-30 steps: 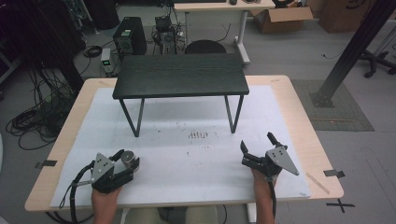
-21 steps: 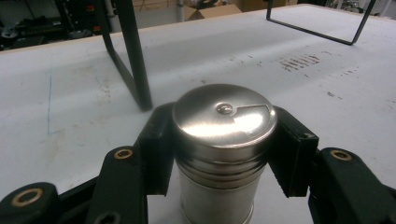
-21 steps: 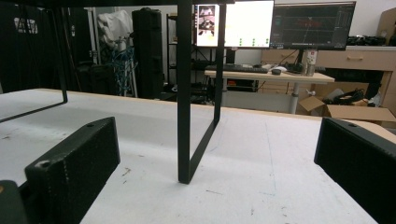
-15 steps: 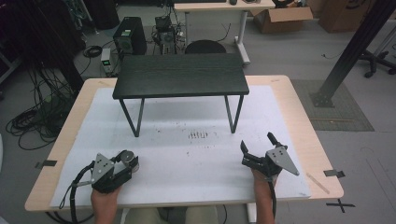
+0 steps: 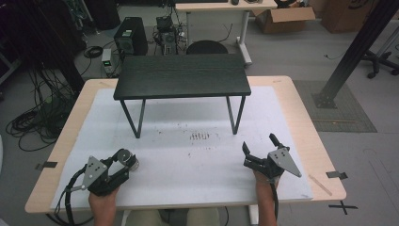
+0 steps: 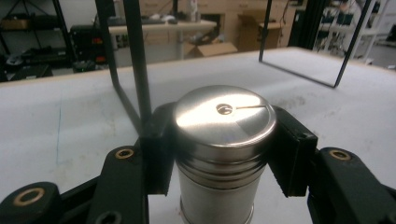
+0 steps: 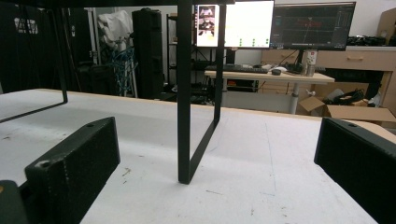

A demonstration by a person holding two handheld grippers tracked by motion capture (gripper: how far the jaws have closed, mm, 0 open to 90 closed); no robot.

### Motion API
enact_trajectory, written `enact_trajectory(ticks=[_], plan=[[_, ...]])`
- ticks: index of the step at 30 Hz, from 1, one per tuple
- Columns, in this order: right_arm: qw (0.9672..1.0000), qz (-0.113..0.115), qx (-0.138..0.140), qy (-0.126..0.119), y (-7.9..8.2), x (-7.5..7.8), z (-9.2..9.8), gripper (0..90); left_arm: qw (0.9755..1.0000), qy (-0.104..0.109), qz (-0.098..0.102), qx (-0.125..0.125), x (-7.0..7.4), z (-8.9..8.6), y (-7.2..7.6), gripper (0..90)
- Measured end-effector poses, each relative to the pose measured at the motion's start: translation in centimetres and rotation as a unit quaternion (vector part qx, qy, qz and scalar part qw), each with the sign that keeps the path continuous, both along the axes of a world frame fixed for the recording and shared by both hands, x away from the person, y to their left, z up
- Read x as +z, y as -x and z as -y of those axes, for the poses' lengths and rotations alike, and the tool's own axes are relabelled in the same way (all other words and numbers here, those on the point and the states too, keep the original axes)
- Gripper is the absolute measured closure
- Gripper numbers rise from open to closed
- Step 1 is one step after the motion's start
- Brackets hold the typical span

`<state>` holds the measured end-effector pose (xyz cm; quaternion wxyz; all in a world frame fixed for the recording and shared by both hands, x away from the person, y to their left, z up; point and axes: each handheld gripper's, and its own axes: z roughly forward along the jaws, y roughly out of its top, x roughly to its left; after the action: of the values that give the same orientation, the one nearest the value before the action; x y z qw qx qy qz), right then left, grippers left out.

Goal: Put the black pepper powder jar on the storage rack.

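**Steel canister clamped in the left gripper at the table's near left**

The steel canister [image 6: 223, 140], a small round tin with a ribbed shoulder and a flat shiny lid, stands upright on the white table cover [image 5: 188, 165] near the front left corner. The left gripper [image 5: 123, 162] has just closed its jaws on it: in the left gripper view both black pads press against the canister's sides just under the lid. The person's left hand [image 5: 103, 200] holds that gripper low over the cover.

Further back, in the middle, a small black table [image 5: 182, 81] stands on thin metal legs, well apart from both grippers.

At the near right, the right gripper [image 5: 259, 149] rests with its jaws spread wide and nothing between them; its own view looks across bare cover to one black leg [image 7: 184, 93].
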<state>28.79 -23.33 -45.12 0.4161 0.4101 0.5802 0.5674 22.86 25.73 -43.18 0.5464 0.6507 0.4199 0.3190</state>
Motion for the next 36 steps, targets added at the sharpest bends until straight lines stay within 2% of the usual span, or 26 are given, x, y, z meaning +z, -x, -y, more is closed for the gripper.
enact_trajectory(ticks=[9, 20, 23, 36], plan=[[1.0000, 0.000, 0.000, -0.001, 0.0, 0.0, 0.0, 0.0, 0.9985, 0.035, 0.043, 0.002, 2.6, -0.3, 0.1, 49.1], [1.0000, 0.000, 0.000, -0.001, 0.0, 0.0, 0.0, 0.0, 0.9959, 0.052, 0.074, 0.004, 4.7, -0.5, 0.2, 49.1], [1.0000, 0.000, 0.000, -0.002, 0.0, 0.0, 0.0, 0.0, 0.9939, 0.065, 0.088, 0.005, 5.6, -0.6, 0.4, 49.1], [1.0000, -0.002, 0.000, -0.002, 0.0, 0.0, 0.0, 0.0, 0.9896, 0.076, 0.121, 0.008, 8.4, -0.7, 0.3, 49.1]])
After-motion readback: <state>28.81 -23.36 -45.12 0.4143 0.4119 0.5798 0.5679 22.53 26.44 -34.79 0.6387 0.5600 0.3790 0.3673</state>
